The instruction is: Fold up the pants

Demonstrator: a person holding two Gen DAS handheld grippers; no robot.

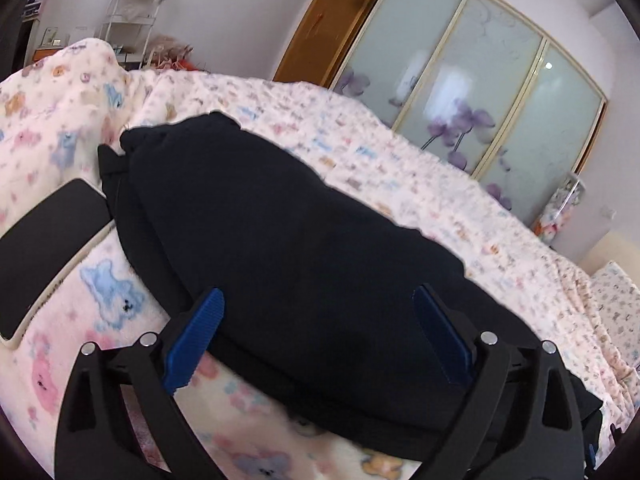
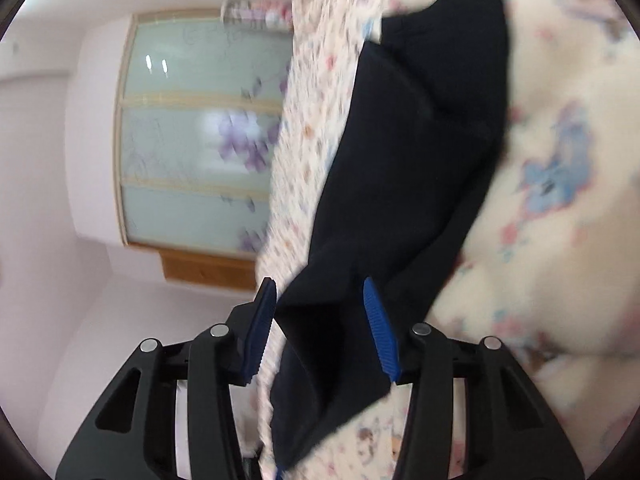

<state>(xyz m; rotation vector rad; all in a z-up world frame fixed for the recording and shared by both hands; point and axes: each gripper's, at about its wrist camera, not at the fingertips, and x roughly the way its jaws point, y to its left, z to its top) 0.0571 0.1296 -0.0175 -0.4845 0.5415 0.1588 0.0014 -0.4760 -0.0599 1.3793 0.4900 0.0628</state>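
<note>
Left gripper (image 1: 316,328) wide open over dark folded pants (image 1: 280,240). Right gripper (image 2: 320,320) half open, pants (image 2: 400,180) edge loose between blue pads (image 2: 380,328). Underneath, soft bear-print blanket (image 1: 100,300), black phone (image 1: 44,248) beside. Farther back, flowered glass wardrobe doors (image 1: 460,92), white wire shelf (image 1: 132,12).

Bright, even daylight; lamp glare on the frosted wardrobe doors (image 1: 472,92); motion blur beside them; fisheye bending, dark vignette at edges.

Pants (image 1: 288,240) matt dark cloth; blanket (image 1: 120,292) fluffy fleece
</note>
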